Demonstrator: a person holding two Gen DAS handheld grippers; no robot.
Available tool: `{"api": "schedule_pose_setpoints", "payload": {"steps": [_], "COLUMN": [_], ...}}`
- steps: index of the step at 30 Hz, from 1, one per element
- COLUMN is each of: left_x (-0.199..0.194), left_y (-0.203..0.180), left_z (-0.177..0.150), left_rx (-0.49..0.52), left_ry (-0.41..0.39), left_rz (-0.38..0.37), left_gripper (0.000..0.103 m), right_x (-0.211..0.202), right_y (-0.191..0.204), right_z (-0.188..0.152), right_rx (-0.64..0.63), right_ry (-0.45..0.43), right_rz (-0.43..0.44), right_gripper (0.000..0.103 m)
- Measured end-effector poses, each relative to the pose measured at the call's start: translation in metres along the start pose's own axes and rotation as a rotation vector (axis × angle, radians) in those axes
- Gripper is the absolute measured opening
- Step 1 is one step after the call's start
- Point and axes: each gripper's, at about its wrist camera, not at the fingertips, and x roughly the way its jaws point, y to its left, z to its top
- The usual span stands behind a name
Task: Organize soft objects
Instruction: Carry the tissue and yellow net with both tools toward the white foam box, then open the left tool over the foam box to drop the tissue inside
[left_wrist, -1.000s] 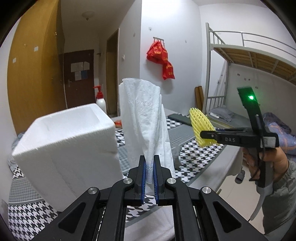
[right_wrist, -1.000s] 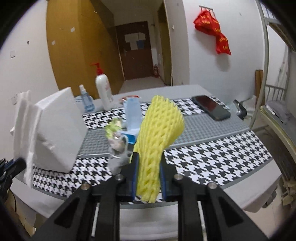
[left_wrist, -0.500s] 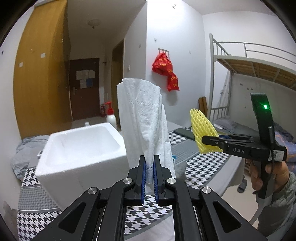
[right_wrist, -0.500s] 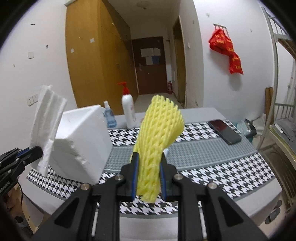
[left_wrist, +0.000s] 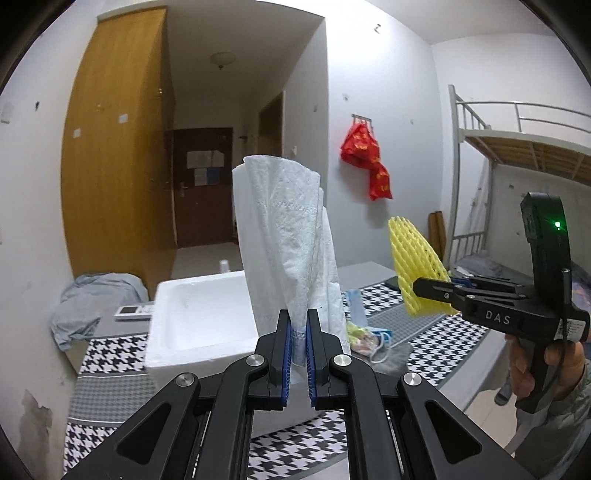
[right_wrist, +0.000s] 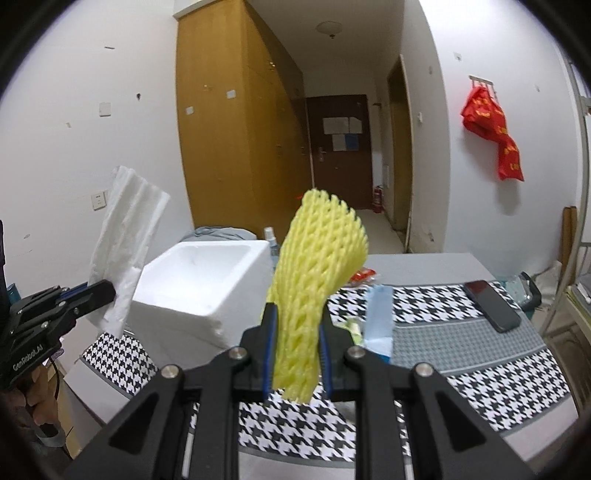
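Tissue stack (left_wrist: 284, 236) is standing upright in the left gripper (left_wrist: 298, 345), jaws pinching its bottom edge, long axis running vertical and away from the fingers. Yellow foam fruit net (right_wrist: 314, 280) is sitting in the right gripper (right_wrist: 297, 350), jaws closed on its lower end, net rising and leaning slightly right. Both grippers are hovering in the air on the near side of the white foam box (left_wrist: 199, 317); neither item is touching it.

Key relation: foam box is sitting open side up on the houndstooth tablecloth (right_wrist: 461, 373), ahead of and below both jaws. In the left wrist view the box opening is lying just left of and behind the tissue; in the right wrist view it is lying left of the net, with the left gripper (right_wrist: 74, 295) and tissue (right_wrist: 125, 251) further left of the box. Left gripper looks nearer the box, so judging it is likely dropping first; right needs to be swinging left over the rim.

Beyond the box: small items are lying on the cloth right of the box, a blue pack (right_wrist: 378, 321) and some crumpled wrappers (left_wrist: 364, 338), possibly more soft things still to sort. Black phone (right_wrist: 493, 304) is lying well right of the box. Spray bottle (right_wrist: 269, 240) is standing just behind the box. Red bag (left_wrist: 367, 168) is hanging on the far wall.
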Motion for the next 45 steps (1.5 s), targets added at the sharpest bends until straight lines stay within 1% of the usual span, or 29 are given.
{"api": "schedule_pose_setpoints", "payload": {"steps": [10, 17, 26, 33, 38, 45], "left_x": [-0.006, -0.006, 0.010, 0.028, 0.041, 0.065], "left_y": [0.027, 0.047, 0.057, 0.062, 0.064, 0.066], "left_z": [-0.001, 0.004, 0.007, 0.011, 0.015, 0.017], "left_rx": [-0.028, -0.044, -0.059, -0.070, -0.065, -0.073], "left_ry": [-0.008, -0.008, 0.020, 0.058, 0.077, 0.132], "left_rz": [0.062, 0.085, 0.061, 0.034, 0.034, 0.014], "left_gripper": [0.008, 0.008, 0.008, 0.008, 0.008, 0.008], "right_x": [0.014, 0.030, 0.037, 0.040, 0.044, 0.049], "right_y": [0.029, 0.050, 0.071, 0.074, 0.074, 0.073], "right_z": [0.009, 0.018, 0.024, 0.026, 0.027, 0.027], "right_rx": [-0.039, -0.068, -0.090, -0.087, -0.081, -0.073], "right_ry": [-0.007, -0.002, -0.006, -0.006, -0.005, 0.004], "right_rz": [0.068, 0.111, 0.141, 0.135, 0.125, 0.115], "right_gripper": [0.024, 0.024, 0.024, 0.024, 0.024, 0.024]}}
